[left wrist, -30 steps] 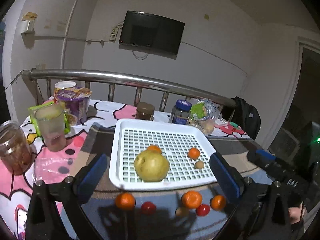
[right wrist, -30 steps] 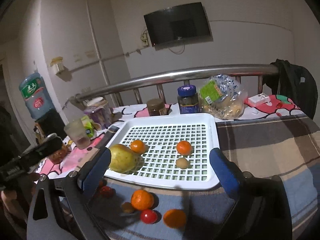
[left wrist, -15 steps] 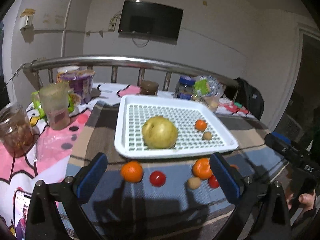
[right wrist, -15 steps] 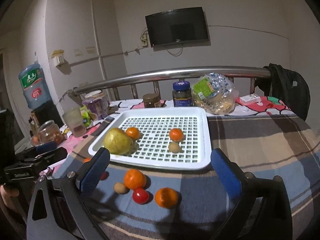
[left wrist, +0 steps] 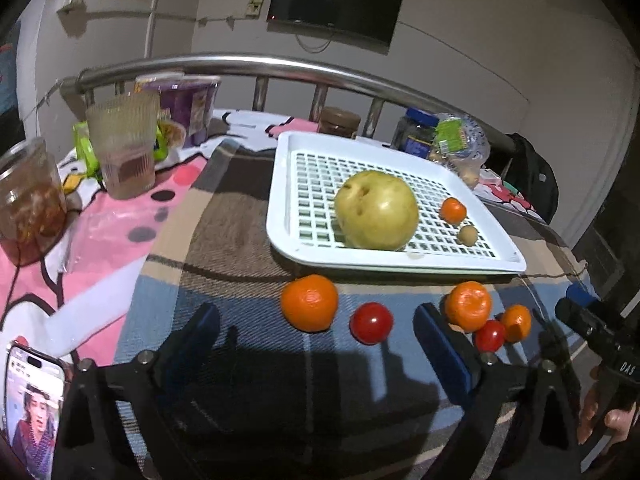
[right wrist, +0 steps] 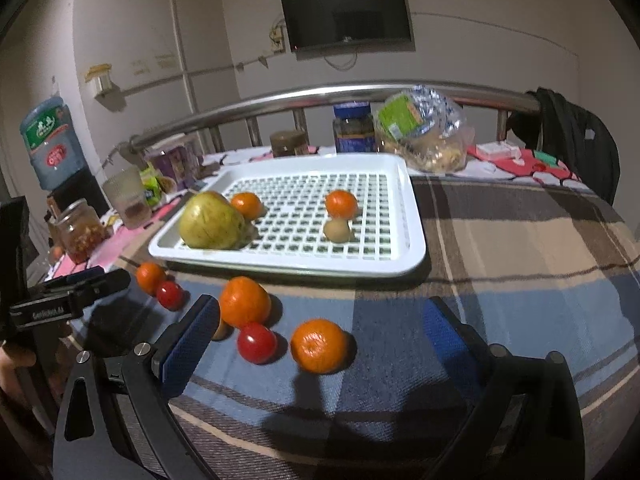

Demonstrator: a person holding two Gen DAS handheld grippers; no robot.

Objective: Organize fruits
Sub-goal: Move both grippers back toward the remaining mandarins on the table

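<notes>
Plaid cloth (right wrist: 500, 240) covers my table beneath a wall-mounted TV (right wrist: 347, 12). Both my left gripper (left wrist: 316, 344) and right gripper (right wrist: 320, 340) gape apart over loose tangerines (right wrist: 319, 345) beside the white tray (right wrist: 412, 216).

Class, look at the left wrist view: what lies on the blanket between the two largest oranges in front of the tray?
A red tomato lies between the left orange and the right orange, apart from both.

Pear (left wrist: 376, 210), two oranges (right wrist: 341, 203) in white tray (left wrist: 280, 236); tomatoes (left wrist: 371, 323) outside.

Black-framed tool (right wrist: 320, 340), blue pads (right wrist: 188, 336), silver screws.
</notes>
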